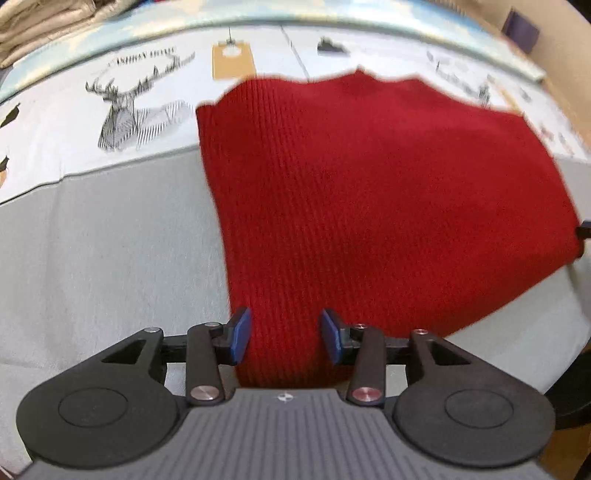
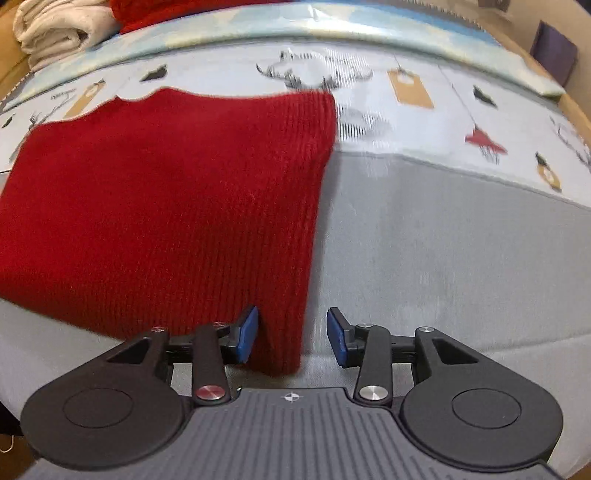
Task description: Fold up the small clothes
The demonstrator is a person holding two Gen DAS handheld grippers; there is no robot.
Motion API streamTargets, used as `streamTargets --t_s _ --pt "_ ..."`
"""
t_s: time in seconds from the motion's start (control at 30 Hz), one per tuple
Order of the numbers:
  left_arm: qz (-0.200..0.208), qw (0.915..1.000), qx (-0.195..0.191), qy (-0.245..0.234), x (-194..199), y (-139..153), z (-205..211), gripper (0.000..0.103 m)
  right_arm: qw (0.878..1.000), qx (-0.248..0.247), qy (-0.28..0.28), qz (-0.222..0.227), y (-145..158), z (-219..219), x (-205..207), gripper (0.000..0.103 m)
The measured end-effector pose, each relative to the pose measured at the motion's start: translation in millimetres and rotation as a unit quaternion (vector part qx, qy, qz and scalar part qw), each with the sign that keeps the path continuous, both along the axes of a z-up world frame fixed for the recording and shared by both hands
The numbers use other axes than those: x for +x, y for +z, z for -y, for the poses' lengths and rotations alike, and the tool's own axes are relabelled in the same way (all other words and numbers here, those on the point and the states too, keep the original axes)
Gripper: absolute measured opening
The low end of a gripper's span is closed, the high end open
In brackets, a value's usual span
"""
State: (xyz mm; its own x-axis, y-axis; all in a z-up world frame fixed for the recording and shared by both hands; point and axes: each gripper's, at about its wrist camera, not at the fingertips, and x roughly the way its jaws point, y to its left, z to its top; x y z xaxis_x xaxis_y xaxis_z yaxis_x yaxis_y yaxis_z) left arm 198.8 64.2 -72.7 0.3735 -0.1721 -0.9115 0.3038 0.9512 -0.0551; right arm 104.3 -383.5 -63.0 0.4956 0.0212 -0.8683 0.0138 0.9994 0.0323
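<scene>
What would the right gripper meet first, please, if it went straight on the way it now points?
Most likely the red knit garment: its near corner already lies between the open fingers of the right gripper, though depth is unclear.

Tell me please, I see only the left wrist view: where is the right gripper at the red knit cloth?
Observer: The right gripper is at the near right corner of the red knit cloth, jaws open, with the corner between its fingers.
Operator: Is something beside that corner?
Observer: Only bare grey sheet lies to the right of it.
Operator: What is behind the cloth, on the far left?
Observer: A folded white towel sits there, with another red cloth next to it.
Operator: And my left gripper?
Observer: The left gripper is open too, fingers on either side of the cloth's near edge.
</scene>
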Motion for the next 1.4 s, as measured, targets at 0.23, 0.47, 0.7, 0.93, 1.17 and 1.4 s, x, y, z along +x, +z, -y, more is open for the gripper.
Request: streamTargets --t_s 0.23,0.47,0.7,0.93,1.17,1.4 --pt "0.031 0.9984 -0.03 -0.037 -6.5 16.6 16.6 0.049 0.998 0.028 -0.019 0.054 18.6 3.7 -2.4 0.047" --pt "0.054 0.9932 -0.046 -0.092 -13.8 17.4 33.0 0.049 0.998 0.038 0.012 0.048 16.6 -4.5 0.9 0.05" --pt "0.007 0.9937 0.024 -0.109 -12.8 -10.6 53.9 0.049 0.999 -0.004 0.034 -0.021 -5.9 -18.0 6.0 0.058" --pt "0.011 0.9988 -0.016 -0.045 1.7 -1.1 34.2 0.05 1.0 0.002 0.017 0.01 4.6 -12.6 3.0 0.059" --pt "-0.001 0.9991 0.024 -0.035 1.8 -6.2 28.3 0.05 0.998 -0.007 -0.006 0.06 20.0 -7.0 3.1 0.059" --pt "0.029 0.9995 -0.004 0.005 3.7 12.3 12.3 0.052 0.993 -0.006 -0.022 0.118 41.3 -11.6 0.4 0.059"
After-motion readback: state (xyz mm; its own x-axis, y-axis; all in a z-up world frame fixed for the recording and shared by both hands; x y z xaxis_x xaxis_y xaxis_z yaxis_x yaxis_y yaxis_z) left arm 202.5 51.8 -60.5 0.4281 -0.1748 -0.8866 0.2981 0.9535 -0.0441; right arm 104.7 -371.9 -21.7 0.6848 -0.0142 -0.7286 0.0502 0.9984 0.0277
